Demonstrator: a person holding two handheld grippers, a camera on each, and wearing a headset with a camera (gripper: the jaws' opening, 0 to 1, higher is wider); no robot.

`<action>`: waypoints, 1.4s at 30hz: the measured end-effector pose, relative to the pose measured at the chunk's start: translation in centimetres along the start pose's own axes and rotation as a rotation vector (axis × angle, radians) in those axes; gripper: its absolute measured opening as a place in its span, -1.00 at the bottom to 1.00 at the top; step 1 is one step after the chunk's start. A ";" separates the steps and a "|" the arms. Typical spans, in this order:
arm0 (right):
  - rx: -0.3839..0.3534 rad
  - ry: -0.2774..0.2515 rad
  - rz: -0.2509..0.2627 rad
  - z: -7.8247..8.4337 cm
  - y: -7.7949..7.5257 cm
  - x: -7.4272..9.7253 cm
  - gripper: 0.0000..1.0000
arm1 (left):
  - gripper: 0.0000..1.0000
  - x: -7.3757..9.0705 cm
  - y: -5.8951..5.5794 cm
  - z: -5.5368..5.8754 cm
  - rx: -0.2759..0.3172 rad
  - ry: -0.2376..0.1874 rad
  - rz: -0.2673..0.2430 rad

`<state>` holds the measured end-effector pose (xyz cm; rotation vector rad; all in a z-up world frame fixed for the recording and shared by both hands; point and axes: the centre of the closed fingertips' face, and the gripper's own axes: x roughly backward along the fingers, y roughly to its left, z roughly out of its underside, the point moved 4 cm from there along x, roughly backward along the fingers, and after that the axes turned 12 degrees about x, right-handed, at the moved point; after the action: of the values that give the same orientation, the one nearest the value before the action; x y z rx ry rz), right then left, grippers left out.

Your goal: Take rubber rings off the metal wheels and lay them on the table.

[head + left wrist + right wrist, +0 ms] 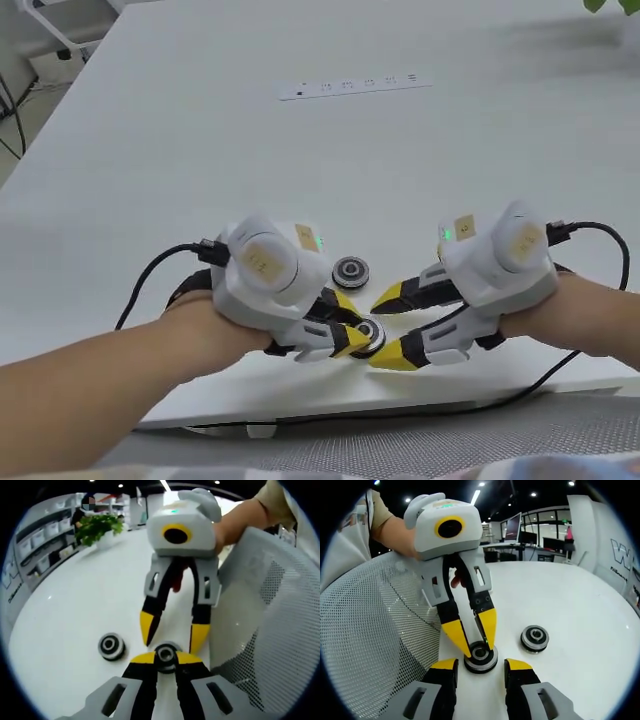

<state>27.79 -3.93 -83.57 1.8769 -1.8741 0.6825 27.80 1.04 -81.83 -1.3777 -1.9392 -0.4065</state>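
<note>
Two small wheels rest on the white tabletop (180,150), close to its front edge. The nearer wheel (367,335) is between both tools in the head view. The left hand-held gripper (352,325) reaches in from 9 o'clock, and its yellow-tipped jaws are clamped on that wheel, one tip pressed on each side. The left gripper view shows the same grip, with the wheel wedged between the two yellow tips at 6 o'clock. A dark rubber ring (480,669) is still seated around this wheel's metal hub.

The right hand-held gripper (381,329) comes in from 3 o'clock. Its jaws are spread apart, one tip on either side of the nearer wheel and just beside it. Whether either tip touches the wheel cannot be told.

The second wheel (351,270) lies flat on the tabletop at about 11 o'clock from the nearer one, close by but apart, with nothing gripping it. Its dark outer ring is on as well. A white power strip (355,86) lies far off at 12 o'clock. A mesh chair back (380,630) stands at 9 o'clock in the right gripper view.
</note>
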 end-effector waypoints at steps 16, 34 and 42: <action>-0.001 -0.016 0.014 -0.1 0.0 0.0 -0.49 | -0.73 -0.1 0.0 0.0 0.008 -0.004 -0.010; -0.001 -0.003 0.021 0.3 0.2 0.6 -0.58 | -0.74 -0.2 -0.1 0.0 0.017 -0.013 -0.016; -0.006 0.005 0.023 0.6 0.2 0.9 -0.66 | -0.74 -0.1 -0.1 0.0 0.019 -0.015 -0.017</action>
<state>27.62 -4.98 -83.54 1.8505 -1.8957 0.6882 27.76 0.93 -81.94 -1.3567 -1.9634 -0.3851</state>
